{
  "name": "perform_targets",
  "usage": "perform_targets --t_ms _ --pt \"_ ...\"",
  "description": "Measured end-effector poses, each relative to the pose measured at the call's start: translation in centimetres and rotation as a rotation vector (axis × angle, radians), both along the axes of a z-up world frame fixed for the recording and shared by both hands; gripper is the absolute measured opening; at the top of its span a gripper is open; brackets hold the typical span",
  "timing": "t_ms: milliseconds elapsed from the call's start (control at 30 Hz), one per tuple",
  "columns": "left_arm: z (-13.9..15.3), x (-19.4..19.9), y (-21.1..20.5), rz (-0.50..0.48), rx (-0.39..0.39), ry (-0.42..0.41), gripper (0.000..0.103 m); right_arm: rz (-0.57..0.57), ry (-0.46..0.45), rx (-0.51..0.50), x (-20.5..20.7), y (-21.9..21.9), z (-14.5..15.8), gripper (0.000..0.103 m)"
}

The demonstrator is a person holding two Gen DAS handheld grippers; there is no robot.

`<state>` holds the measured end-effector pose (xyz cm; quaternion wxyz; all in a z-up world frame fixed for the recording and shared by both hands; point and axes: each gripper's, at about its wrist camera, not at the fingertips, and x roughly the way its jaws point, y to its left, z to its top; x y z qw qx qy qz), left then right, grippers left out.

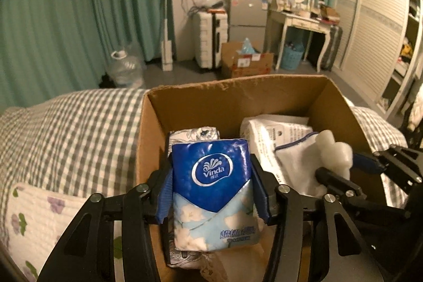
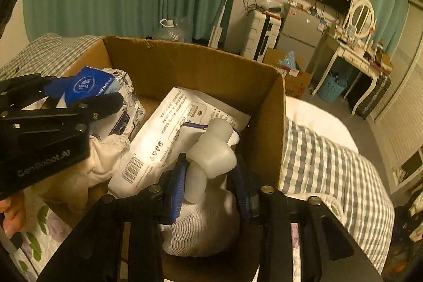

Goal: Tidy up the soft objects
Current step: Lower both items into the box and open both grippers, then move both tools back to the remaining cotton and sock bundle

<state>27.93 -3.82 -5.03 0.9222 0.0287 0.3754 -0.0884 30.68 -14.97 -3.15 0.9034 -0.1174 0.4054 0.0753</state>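
Note:
An open cardboard box (image 1: 232, 99) (image 2: 164, 57) sits on the bed. My left gripper (image 1: 211, 184) is shut on a blue Vinda tissue pack (image 1: 214, 189) and holds it over the box's near left part; it also shows in the right wrist view (image 2: 87, 86). My right gripper (image 2: 208, 189) is shut on a white mesh pouch with a white plastic piece on top (image 2: 211, 152), over the box's right side; it shows in the left wrist view (image 1: 333, 155). A large white wipes pack (image 2: 169, 134) and a floral tissue pack (image 2: 127, 102) lie inside the box.
The bed has a grey checked cover (image 1: 66, 134) (image 2: 330, 171) and a floral quilt (image 1: 34, 223). Beyond the bed stand green curtains (image 1: 79, 12), a water jug (image 1: 124, 65), a suitcase (image 1: 211, 38), a floor box (image 1: 246, 60), a small fridge (image 1: 247, 17) and a dressing table (image 1: 304, 17).

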Motion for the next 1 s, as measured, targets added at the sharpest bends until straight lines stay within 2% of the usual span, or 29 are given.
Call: perform_targets --t_ms 100,233,267,333,467,533,600,667,800,1000 --pt "0.2 -0.2 0.0 -0.006 -0.012 0.002 0.056 -0.004 -0.028 -0.009 -0.7 0.2 0.5 0.049" --pt "1.3 -1.2 0.0 -0.020 -0.032 -0.022 0.074 -0.021 -0.076 0.000 -1.7 -0.1 1.9 0.066" --pt "1.6 -1.1 0.1 -0.012 -0.027 -0.033 0.081 -0.025 -0.087 0.002 -1.9 -0.3 2.3 0.067" --pt "2.8 -1.8 0.3 0.002 -0.013 -0.074 0.085 -0.029 -0.111 0.012 -2.6 -0.5 3.4 0.068" --pt "4.8 -3.0 1.3 0.005 -0.036 -0.113 0.086 -0.043 -0.169 0.041 -3.9 -1.0 5.9 0.073" --pt "5.9 -3.9 1.8 0.004 -0.062 -0.128 0.086 -0.056 -0.210 0.053 -4.9 -1.3 7.3 0.081" --pt "7.1 -4.8 2.1 0.011 -0.077 -0.147 0.086 -0.070 -0.239 0.059 -5.6 -1.5 8.5 0.082" --pt "8.5 -5.9 2.5 0.020 -0.085 -0.170 0.092 -0.077 -0.263 0.081 -6.7 -1.9 9.9 0.083" --pt "10.9 -8.2 2.9 0.038 -0.081 -0.235 0.096 -0.083 -0.313 0.120 -9.2 -2.2 12.4 0.095" --pt "13.5 -12.5 3.6 0.039 -0.069 -0.305 0.096 -0.087 -0.367 0.150 -13.6 -2.1 15.4 0.096"
